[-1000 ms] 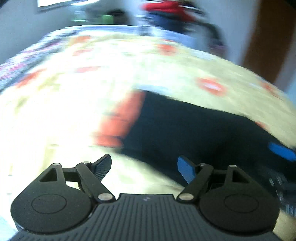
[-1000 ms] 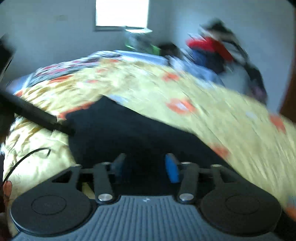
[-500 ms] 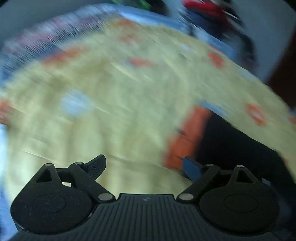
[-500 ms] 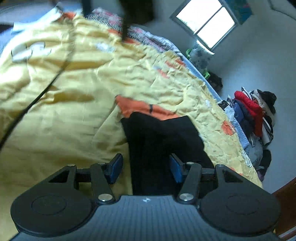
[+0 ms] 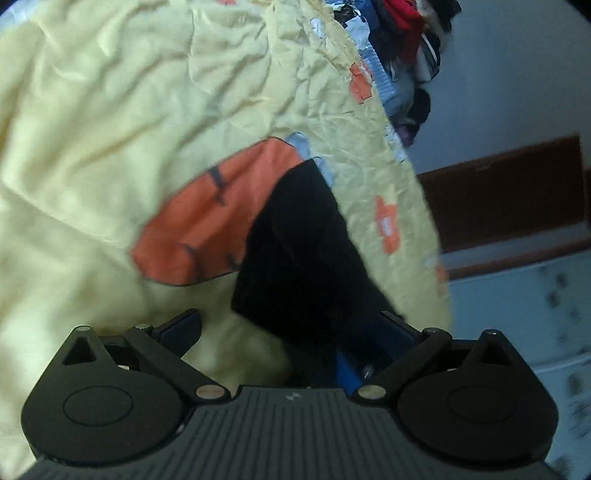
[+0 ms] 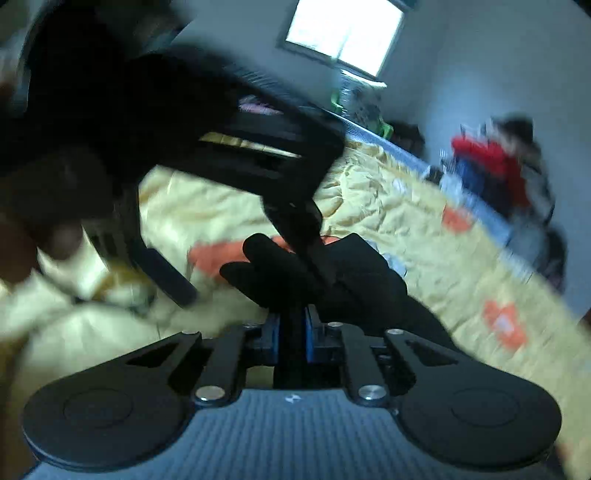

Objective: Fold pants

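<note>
The black pants (image 5: 306,251) lie bunched on a yellow bedspread (image 5: 110,129), partly over an orange patch (image 5: 207,229). My left gripper (image 5: 291,325) hovers low over their near end. Its jaws are opening wide, with black cloth lying loose between them, nearer the right finger. In the right wrist view the pants (image 6: 369,288) rise in a fold straight ahead. My right gripper (image 6: 291,332) is closing, its blue pads pinching black cloth. The blurred black body of the left tool (image 6: 229,147) fills the upper left there, one of its fingers (image 6: 166,275) hanging over the bedspread.
A heap of clothes, red on top (image 6: 495,162), is piled against the wall beyond the bed. A bright window (image 6: 343,33) is behind it. In the left wrist view a brown board (image 5: 509,192) runs along the wall past the bed's edge.
The right jaws have come together on the black cloth. The left gripper has rolled and dropped toward the pants with its jaws wider, and its body now crowds the right wrist view.
</note>
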